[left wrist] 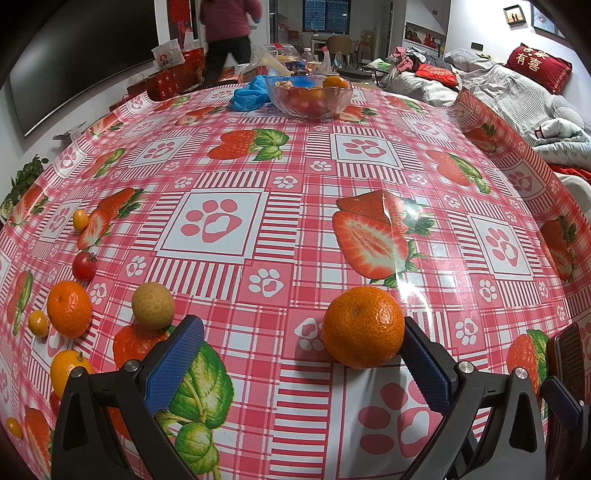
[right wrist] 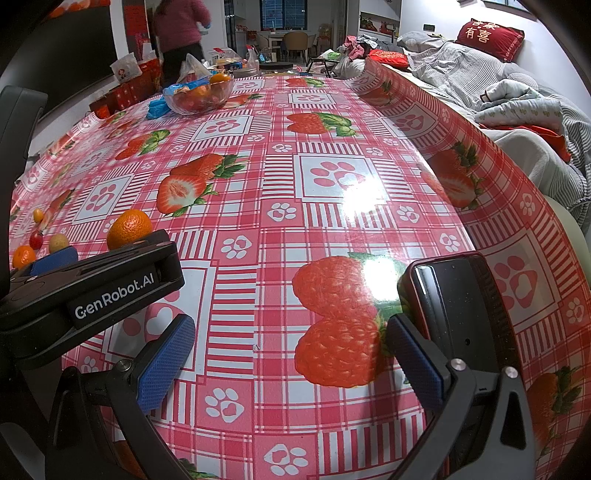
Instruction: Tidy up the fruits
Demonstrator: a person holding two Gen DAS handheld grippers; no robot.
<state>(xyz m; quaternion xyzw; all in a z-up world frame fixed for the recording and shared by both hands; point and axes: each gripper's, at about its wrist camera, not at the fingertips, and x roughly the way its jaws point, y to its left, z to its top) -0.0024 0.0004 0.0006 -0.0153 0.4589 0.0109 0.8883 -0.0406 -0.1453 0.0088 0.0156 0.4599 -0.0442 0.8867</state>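
My left gripper is spread; the mandarin touching its right finger might roll off. Right gripper spread, empty.

"GenRobot.AI" on left gripper; "有喜" on cushion

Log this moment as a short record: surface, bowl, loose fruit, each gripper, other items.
surface: table under a strawberry-print cloth
bowl: glass bowl at the far end, already holding fruit
loose fruit: large mandarin by the left gripper; a smaller mandarin, a brown round fruit, a red cherry tomato and small yellow-orange fruits at the left edge
left gripper: open, right finger touching or nearly touching the large mandarin
right gripper: open, nothing between its fingers
other: phone beside the right gripper; blue bag near the bowl
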